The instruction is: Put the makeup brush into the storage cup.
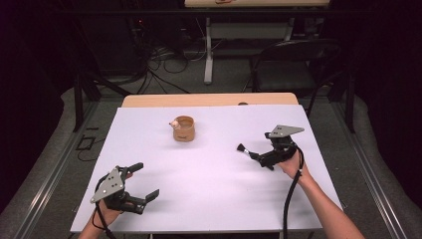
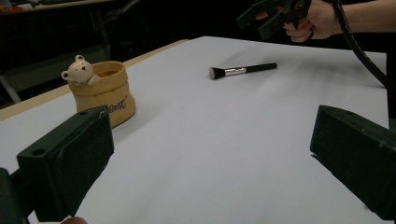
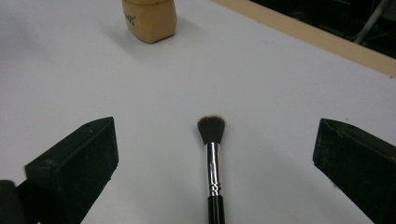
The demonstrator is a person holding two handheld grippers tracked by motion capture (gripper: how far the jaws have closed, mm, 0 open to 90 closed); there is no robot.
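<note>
Right gripper (image 3: 215, 154): jaws spread wide, straddling brush (image 3: 213, 158); handle end cut off at 6 o'clock.
Left gripper (image 1: 144, 181): jaws spread, empty.
Pot (image 3: 148, 18): top cropped at 12 o'clock.

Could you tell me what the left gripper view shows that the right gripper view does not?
The left gripper view alone has the bear figure on the tan pot's rim, the person's hand holding the right gripper, and the left gripper's open fingers. The right gripper view alone has the right gripper's own open fingers flanking the brush. Both show brush, pot and white table.
</note>
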